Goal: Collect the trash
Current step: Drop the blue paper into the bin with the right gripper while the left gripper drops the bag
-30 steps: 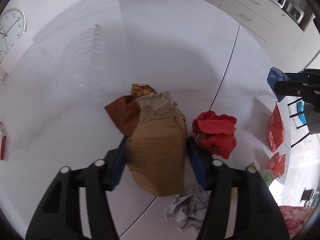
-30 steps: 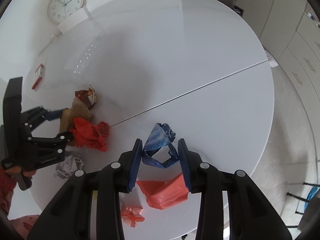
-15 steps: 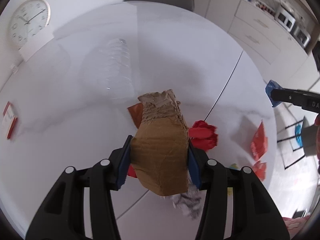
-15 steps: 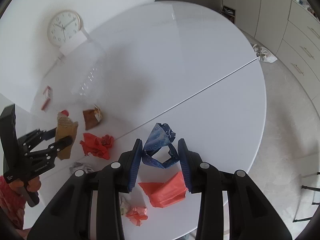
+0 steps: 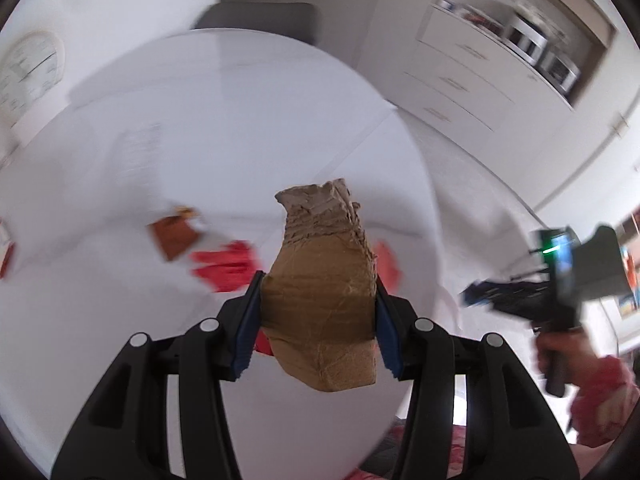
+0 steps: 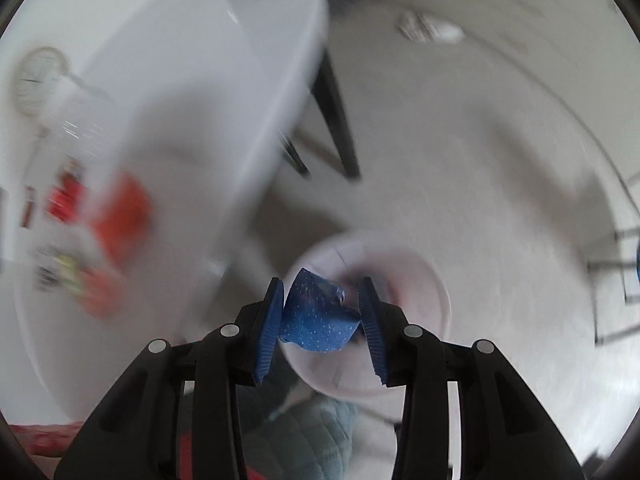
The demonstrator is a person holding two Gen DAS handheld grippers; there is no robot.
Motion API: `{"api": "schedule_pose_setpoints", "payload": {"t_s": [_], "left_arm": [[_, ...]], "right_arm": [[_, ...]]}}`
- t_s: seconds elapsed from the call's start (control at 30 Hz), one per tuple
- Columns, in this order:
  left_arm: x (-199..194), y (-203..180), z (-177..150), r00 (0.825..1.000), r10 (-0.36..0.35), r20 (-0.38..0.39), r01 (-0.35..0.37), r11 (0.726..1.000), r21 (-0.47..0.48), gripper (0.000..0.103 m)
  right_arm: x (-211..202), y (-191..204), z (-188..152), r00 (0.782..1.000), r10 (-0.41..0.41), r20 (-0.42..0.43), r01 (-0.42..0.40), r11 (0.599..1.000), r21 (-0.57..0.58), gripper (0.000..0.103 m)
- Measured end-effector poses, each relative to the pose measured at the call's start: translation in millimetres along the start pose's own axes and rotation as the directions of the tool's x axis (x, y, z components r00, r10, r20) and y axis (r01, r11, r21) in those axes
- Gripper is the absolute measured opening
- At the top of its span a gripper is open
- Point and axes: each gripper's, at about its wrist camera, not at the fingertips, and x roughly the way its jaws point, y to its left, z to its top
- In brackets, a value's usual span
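Clamps the brown paper lump [image 5: 320,264] squarely between the blue pads of the left gripper [image 5: 318,284], jaws at a middling width set by the lump's bulk, crumpled neck pointing away from the camera. Holds it up clear of the white table [image 5: 200,140], presumably so it can travel to the bin without dragging through the red scraps [image 5: 222,266] and the orange-brown packet [image 5: 174,236] left lying below.

Points the right gripper [image 6: 320,286] steeply down over the round white bin [image 6: 432,300] on the floor, beside the table edge. Carries the blue speckled wrapper [image 6: 316,320] between jaws that are opening, pads apparently just touching it on both sides, though blur makes that hard to confirm. Looks like the start of a drop, placed above the bin mouth so the wrapper falls inside.

Differs from a second ago on both sides. Had the paper lump down on the tabletop then, among the other trash; now shows it raised, with the table farther off. Had the wrapper gripped over the table surface then; now shows it off the table and above the bin, with the view blurred and the jaws a little wider
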Motion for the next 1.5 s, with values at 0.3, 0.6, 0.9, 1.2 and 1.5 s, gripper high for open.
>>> {"api": "schedule_pose_setpoints", "payload": {"t_s": [0.3,0.6,0.9,1.2,1.5], "left_arm": [[31.7,-86.3,-5.0,0.996,-0.043,-0.072,0.054,0.985,0.166,0.049],[67.1,-154.4,-19.0,0.982,-0.078,-0.171,0.126,0.948,0.291,0.049],[136.9,-205.9,-44.7,0.945,-0.089,-0.313,0.211,0.899,0.383,0.049],[198.1,-218.2,-62.9,0.918,-0.061,-0.391,0.212,0.91,0.356,0.08],[120.7,-204.0,-29.4,0.976,-0.045,-0.212,0.108,0.95,0.294,0.092]], "right_arm": [[134.6,-27.5,-34.5,0.977,-0.03,-0.212,0.03,1.0,-0.003,0.06],[86.8,-69.9,-47.1,0.992,-0.02,-0.127,0.035,0.992,0.118,0.091],[2.0,-135.2,-62.2,0.994,-0.104,0.02,0.095,0.956,0.278,0.096],[-11.7,-153.7,-69.0,0.995,-0.093,0.025,0.081,0.948,0.307,0.096],[-57.3,-122.7,-41.9,0.992,-0.057,0.116,0.029,0.973,0.231,0.096]]}}
